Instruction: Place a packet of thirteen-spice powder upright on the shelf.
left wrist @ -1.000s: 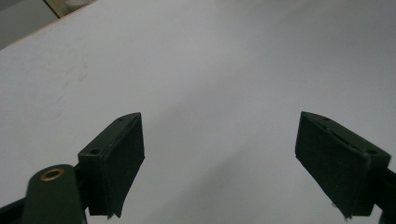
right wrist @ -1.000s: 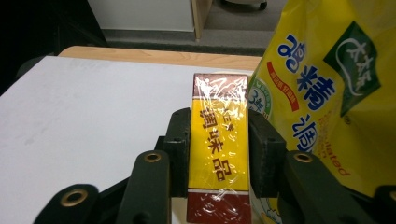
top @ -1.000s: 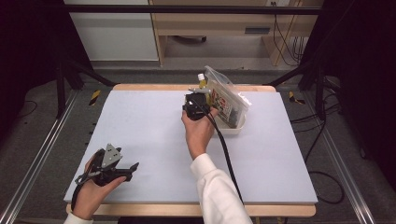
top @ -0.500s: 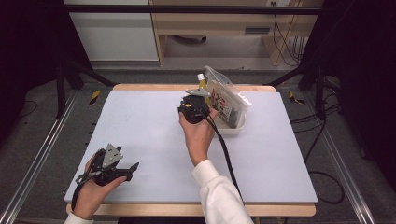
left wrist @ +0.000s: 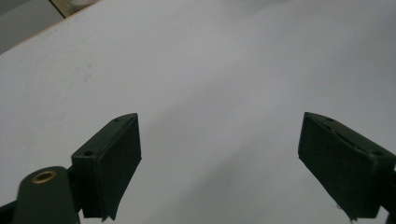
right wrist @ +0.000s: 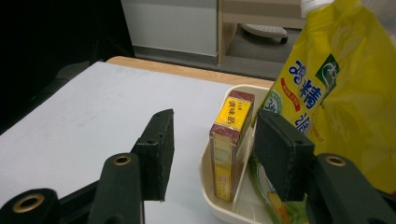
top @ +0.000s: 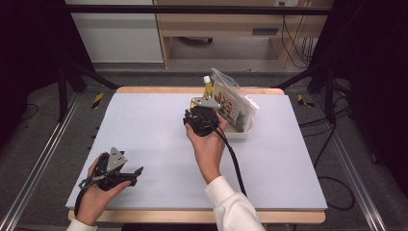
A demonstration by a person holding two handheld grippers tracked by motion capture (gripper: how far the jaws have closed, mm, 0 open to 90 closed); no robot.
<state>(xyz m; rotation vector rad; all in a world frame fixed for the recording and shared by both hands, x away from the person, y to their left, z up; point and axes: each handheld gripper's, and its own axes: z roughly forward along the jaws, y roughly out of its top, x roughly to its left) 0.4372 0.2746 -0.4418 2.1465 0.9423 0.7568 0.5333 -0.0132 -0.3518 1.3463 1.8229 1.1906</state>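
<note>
One yellow-and-red box (right wrist: 229,144) is stood upright at the left end of a cream tray (right wrist: 219,205), which is set near the table's (top: 144,125) far edge. One yellow pouch (right wrist: 336,88) is leaned just beside the box, and a clear packet (top: 234,98) is propped over the tray. The right gripper (right wrist: 212,156) is held before the box; its jaws have just been opening, and the box is seen between them, ungripped. The left gripper (left wrist: 219,163) is rested apart, jaws wide, nothing held.

Glossy yellow pouch (right wrist: 341,88) — matt cream plastic tray (right wrist: 212,196)
</note>
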